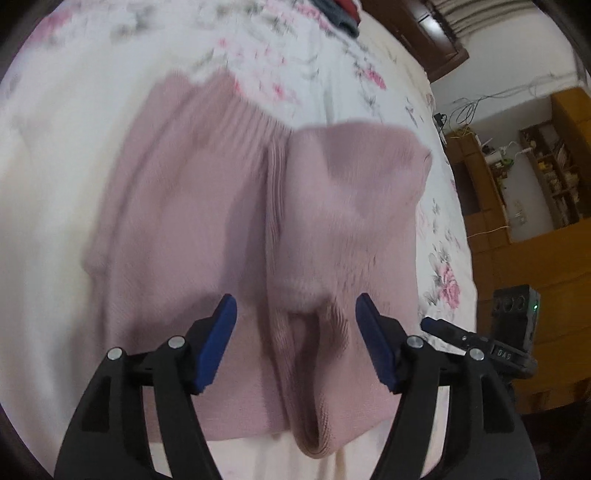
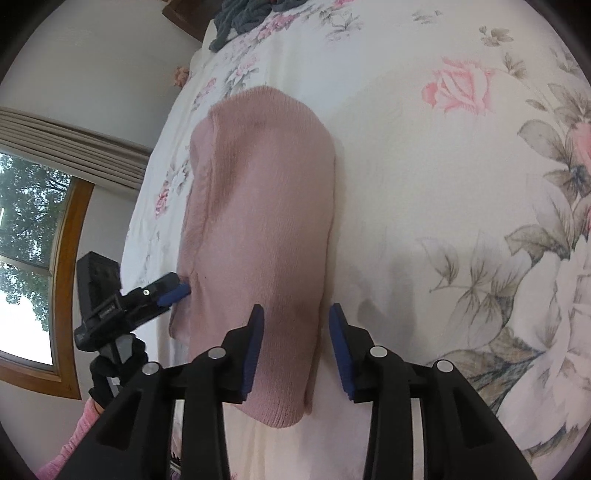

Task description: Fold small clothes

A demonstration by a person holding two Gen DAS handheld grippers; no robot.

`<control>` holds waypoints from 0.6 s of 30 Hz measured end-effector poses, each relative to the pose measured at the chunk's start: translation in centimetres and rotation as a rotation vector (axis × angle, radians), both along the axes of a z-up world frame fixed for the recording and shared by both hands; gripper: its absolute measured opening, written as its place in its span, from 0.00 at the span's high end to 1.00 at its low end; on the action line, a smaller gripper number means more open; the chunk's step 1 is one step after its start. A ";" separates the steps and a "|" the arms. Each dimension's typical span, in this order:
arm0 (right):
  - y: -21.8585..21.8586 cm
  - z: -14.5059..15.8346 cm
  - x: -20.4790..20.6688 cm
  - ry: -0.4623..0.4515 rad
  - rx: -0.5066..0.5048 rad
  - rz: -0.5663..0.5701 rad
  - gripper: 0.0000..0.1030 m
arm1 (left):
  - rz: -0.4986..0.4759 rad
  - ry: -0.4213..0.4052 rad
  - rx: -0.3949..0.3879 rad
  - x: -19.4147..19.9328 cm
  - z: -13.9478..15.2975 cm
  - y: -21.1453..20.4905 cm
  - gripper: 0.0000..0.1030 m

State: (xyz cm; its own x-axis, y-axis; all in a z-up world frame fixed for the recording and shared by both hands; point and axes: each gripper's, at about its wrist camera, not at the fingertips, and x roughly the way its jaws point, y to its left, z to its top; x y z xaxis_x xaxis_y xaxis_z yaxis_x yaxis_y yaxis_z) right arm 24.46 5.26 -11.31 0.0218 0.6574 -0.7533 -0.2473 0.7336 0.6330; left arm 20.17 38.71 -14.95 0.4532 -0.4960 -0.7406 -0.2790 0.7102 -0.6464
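Dusty-pink knit, a small garment (image 1: 207, 206), lies flat on the floral bedspread (image 1: 288, 62) and serves as the landmark for everything else. In the left wrist view it spreads wide across the bed, with one part folded over onto its right half, forming a rounded flap, and a ribbed seam running down the middle. The left gripper (image 1: 295, 343) hovers over the near edge of the garment with its blue-padded fingers (image 1: 216, 343) spread wide apart; nothing sits between them, and neither pad appears to press on the knit, though the blur in this view makes contact hard to rule out. In the right wrist view the same garment (image 2: 266, 221) appears as a long narrow shape running away from the camera. The right gripper (image 2: 293, 350) is likewise open, its two blue pads (image 2: 341, 354) straddling the near end of the garment, one over the knit and the other just beyond its right edge above the bedspread (image 2: 443, 184). From this view the left gripper (image 2: 173, 291) comes in from the garment's left side, its blue tip just at the knit's edge. A heap of dark clothes (image 2: 243, 18) lies well beyond the garment's far end. A wood-framed window (image 2: 37, 258) stands left of the garment, past the bed's edge.
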 end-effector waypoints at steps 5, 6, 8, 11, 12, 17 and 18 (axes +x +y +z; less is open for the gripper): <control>-0.6 -0.5 -0.2 0.007 -0.007 -0.006 0.63 | -0.010 0.020 -0.100 1.2 -2.3 -1.7 0.36; -0.7 -0.6 -0.1 0.009 -0.004 -0.011 0.63 | -0.008 0.020 -0.100 1.2 -2.5 -1.9 0.36; -0.9 -0.8 0.0 0.012 0.000 -0.018 0.63 | -0.006 0.020 -0.105 1.5 -2.6 -2.2 0.34; -1.3 -1.0 -0.1 0.013 0.001 -0.019 0.63 | -0.002 0.005 -0.103 1.2 -2.1 -2.5 0.49; -1.3 -1.1 -0.1 0.013 0.001 -0.019 0.63 | -0.007 -0.002 -0.097 1.1 -1.7 -2.5 0.58; -1.7 -1.5 0.0 0.024 0.002 -0.029 0.61 | -0.008 -0.017 -0.012 1.0 -0.2 -3.3 0.69; -1.7 -1.6 -0.1 0.024 0.002 -0.028 0.60 | -0.008 -0.021 0.001 0.9 0.0 -3.5 0.69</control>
State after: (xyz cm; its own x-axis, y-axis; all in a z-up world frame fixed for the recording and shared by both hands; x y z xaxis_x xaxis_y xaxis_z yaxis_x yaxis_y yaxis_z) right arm 24.39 3.58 -12.92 0.0218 0.6581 -0.7526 -0.2111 0.7388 0.6400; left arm 21.11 35.17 -14.96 0.4650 -0.4992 -0.7312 -0.2594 0.7128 -0.6516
